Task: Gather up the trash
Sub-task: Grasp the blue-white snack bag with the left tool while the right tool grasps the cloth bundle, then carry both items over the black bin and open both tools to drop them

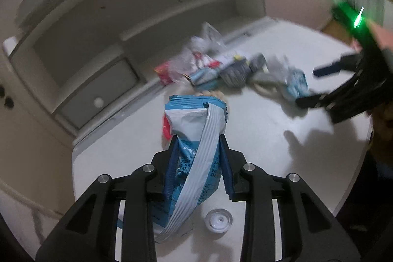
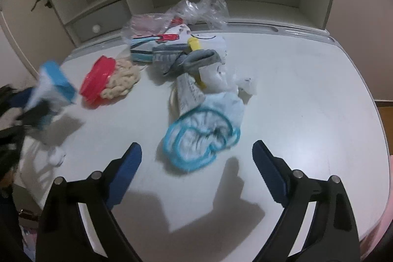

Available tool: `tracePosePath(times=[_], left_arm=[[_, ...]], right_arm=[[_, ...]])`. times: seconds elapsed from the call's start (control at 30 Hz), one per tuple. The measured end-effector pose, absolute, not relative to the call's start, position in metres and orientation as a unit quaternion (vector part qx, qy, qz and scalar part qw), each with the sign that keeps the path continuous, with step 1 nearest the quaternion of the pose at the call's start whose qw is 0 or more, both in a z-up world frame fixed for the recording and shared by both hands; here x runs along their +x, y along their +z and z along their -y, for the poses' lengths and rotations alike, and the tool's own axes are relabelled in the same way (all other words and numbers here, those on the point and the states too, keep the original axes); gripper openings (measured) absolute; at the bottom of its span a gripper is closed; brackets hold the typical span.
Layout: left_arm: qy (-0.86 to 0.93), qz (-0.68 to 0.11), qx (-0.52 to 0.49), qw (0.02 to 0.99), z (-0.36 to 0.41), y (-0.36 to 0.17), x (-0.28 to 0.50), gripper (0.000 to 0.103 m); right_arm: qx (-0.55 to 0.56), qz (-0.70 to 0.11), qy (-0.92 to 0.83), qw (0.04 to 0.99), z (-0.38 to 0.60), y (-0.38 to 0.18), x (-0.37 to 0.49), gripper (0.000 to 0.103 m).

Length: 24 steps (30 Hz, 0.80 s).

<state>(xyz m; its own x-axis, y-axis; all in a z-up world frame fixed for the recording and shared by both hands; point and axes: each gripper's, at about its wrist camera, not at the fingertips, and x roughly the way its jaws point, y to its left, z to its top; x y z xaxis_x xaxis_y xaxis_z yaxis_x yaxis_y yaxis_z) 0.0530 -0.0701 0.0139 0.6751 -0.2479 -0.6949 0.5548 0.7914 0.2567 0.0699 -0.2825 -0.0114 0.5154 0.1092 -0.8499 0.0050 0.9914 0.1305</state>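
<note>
Two tongs work over a white desk (image 2: 307,90). Left tongs (image 1: 198,139) pinch a blue snack wrapper (image 1: 194,156). Right tongs (image 2: 196,151) gape empty above a blue-rimmed crumpled wrapper (image 2: 203,139); best to lower squarely, straddle it, then close.
</note>
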Motion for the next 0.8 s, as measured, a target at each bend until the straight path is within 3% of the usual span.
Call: tracePosePath(times=[0.1,0.2,0.23,0.37,0.63,0.8], left_arm=[[-0.215,-0.335,0.191,0.897,0.062,0.024,0.052,0.031],[-0.211,-0.338,0.165,0.902,0.058,0.029,0.047,0.031],[-0.21,-0.339,0.16,0.903,0.058,0.029,0.047,0.031],[-0.215,-0.345,0.141,0.903,0.065,0.03,0.043,0.031],[-0.261,-0.348,0.123,0.892,0.116,0.03,0.027,0.031],[-0.329,-0.348,0.117,0.87,0.188,0.026,0.004,0.031]], right_arm=[[0.053,-0.502,0.025,0.863,0.282,-0.019,0.081,0.072],[0.048,-0.51,0.023,0.858,0.282,-0.024,0.085,0.044],[0.043,-0.508,0.02,0.86,0.282,-0.023,0.085,0.028],[0.049,-0.495,0.023,0.867,0.291,-0.01,0.069,0.021],[0.063,-0.455,0.003,0.888,0.333,0.019,0.008,0.021],[0.091,-0.442,-0.058,0.891,0.402,0.022,-0.048,0.021]])
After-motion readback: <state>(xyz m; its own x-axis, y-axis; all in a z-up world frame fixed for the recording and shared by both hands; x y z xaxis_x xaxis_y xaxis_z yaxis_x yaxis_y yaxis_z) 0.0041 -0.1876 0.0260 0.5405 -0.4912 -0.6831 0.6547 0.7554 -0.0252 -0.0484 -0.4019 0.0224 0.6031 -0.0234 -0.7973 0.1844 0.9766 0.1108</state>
